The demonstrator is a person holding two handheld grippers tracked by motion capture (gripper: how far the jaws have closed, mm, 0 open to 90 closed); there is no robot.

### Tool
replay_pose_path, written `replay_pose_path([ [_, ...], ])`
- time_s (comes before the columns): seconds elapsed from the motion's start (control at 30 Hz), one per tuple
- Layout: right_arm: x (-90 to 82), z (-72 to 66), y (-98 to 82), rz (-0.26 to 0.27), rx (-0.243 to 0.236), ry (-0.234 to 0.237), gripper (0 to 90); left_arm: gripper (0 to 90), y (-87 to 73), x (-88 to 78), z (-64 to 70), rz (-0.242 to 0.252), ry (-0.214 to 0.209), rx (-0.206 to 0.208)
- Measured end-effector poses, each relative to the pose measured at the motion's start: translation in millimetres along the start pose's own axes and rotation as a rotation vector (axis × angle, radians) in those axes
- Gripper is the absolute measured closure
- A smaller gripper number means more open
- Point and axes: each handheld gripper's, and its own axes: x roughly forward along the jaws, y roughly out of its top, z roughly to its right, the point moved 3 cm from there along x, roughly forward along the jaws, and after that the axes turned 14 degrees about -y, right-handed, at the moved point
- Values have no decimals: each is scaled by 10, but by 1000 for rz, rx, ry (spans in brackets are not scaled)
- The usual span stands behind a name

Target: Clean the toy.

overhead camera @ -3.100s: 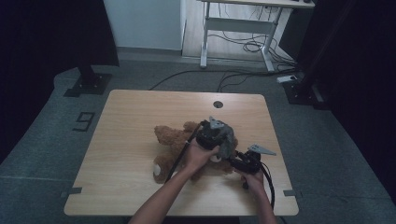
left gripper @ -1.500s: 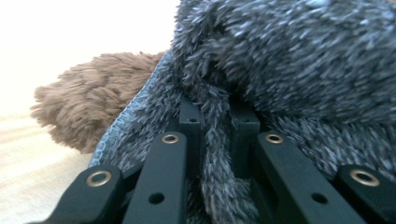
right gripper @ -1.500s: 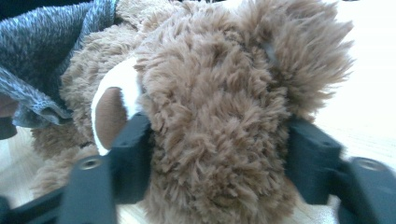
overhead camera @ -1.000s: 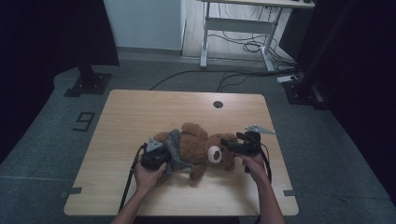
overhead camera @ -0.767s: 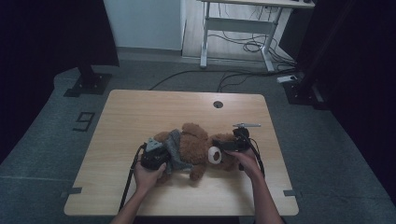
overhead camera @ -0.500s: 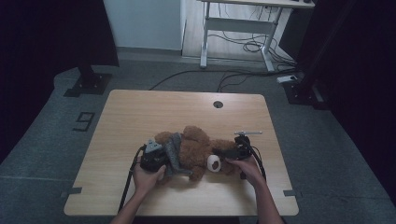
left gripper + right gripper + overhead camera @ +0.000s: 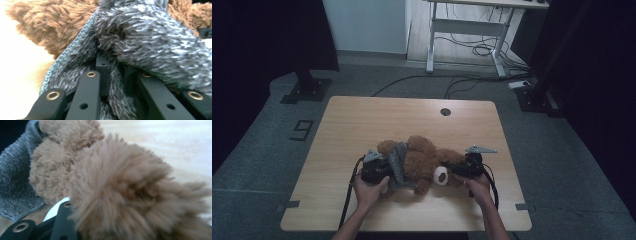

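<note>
Two grips: left gripper (image 7: pixel 379 170) clamped on grey knit (image 7: pixel 140 40); right gripper (image 7: pixel 462 169) just closing on bear (image 7: pixel 424 160) leg. Bear lies crosswise between them.

Both forearms come in from the table's near edge; the left hand (image 7: pixel 368 189) grips the left gripper (image 7: pixel 384 170), its jaws clamped tight and pointing right; the right hand (image 7: pixel 479 185) holds the right gripper (image 7: pixel 451 171) pointing left, its jaws having just been closing
</note>
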Motion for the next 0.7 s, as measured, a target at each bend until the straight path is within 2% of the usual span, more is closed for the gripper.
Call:
replay_pose_path([
  [0.13, -39, -64, 105, 107, -55, -24, 530, 787, 125, -8, -59, 16, -6, -16],
  [0.23, -50, -110, 233, 199, -99, -63, 531, 787, 271, 17, -115, 29, 9, -13],
  [0.3, -27, -125, 301, 253, -146, -90, 527, 786, 339, 40, -168, 33, 11, -29],
  [0.37, 57, -95, 298, 252, -172, -109, 517, 785, 355, 52, -190, 23, 5, -34],
  [0.47, 140, -34, 185, 230, -195, -118, 502, 782, 320, 21, -149, 16, -16, -21],
  [0.57, 103, 51, 39, 233, -190, -103, 487, 781, 335, -73, -42, 27, -32, 11],
  [0.7, 30, 121, -110, 248, -169, -77, 473, 779, 508, -195, 150, 49, -17, 81],
])
